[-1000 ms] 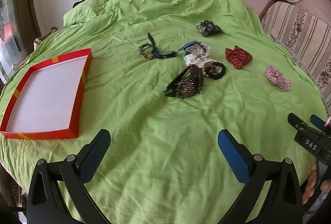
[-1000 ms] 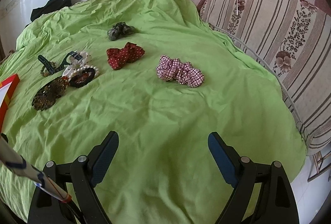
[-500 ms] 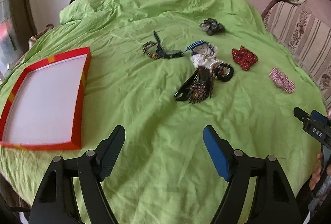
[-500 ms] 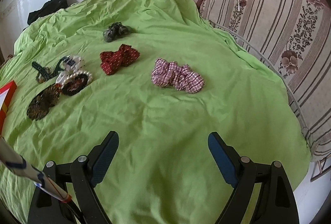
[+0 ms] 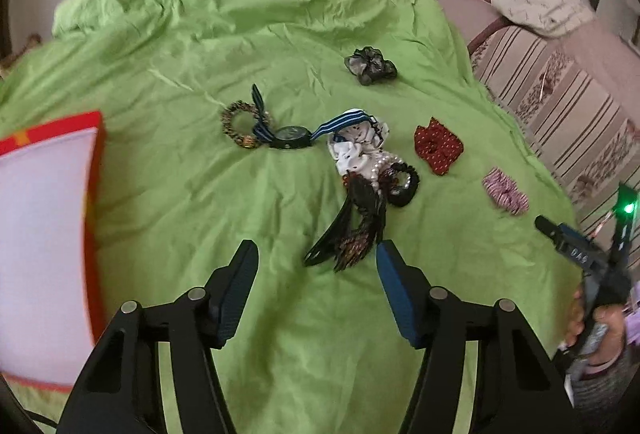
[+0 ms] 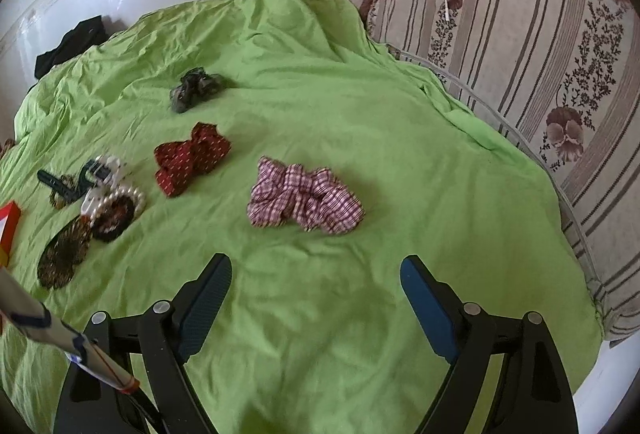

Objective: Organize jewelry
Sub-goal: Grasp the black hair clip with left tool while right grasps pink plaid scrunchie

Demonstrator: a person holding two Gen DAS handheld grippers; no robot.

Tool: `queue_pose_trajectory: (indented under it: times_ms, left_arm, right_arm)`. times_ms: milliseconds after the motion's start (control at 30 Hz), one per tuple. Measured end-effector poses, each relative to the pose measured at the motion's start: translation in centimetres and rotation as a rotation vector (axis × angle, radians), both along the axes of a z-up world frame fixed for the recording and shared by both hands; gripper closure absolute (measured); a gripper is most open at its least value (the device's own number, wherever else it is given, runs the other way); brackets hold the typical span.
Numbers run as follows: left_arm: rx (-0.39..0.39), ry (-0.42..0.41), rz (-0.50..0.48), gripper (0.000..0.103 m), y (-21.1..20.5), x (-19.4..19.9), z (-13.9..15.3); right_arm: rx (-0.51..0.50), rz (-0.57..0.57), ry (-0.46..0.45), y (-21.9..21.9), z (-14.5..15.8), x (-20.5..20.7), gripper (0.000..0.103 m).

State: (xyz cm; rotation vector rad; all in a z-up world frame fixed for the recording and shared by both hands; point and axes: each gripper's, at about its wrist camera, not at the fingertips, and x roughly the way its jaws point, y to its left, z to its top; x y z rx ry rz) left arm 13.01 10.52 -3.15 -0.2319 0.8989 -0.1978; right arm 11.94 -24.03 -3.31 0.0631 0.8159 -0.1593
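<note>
My left tongs (image 5: 316,262), jaws just narrowing but unclenched and empty, hover before the dark feathered clip (image 5: 352,230) on the green sheet (image 5: 168,161), while my right tongs (image 6: 316,274) gape empty near the checked scrunchie (image 6: 304,199).

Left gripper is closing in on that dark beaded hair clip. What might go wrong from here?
1. The beaded hair clip lies tangled with the pearl bracelet and black scrunchie; lifting it may drag them along.
2. The left gripper, whose jaws have just been closing with nothing between them, may pinch the wrinkled green sheet instead.
3. The red box sits far to the left, so a loose grip could drop the clip on the way.
</note>
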Motion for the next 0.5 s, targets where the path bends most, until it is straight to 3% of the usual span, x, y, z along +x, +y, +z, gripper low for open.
queue_pose_trajectory:
  times_ms: [200, 500]
  left_arm:
    - [-0.069, 0.041, -0.025, 0.042, 0.2, 2.8, -0.7]
    - [-0.068, 0.109, -0.128, 0.042, -1.9, 6.6, -2.8]
  right_arm:
    - [0.041, -0.031, -0.001, -2.0, -0.2, 1.5, 0.013]
    - [0.071, 0.008, -0.010, -3.0, -1.3, 4.9, 0.013]
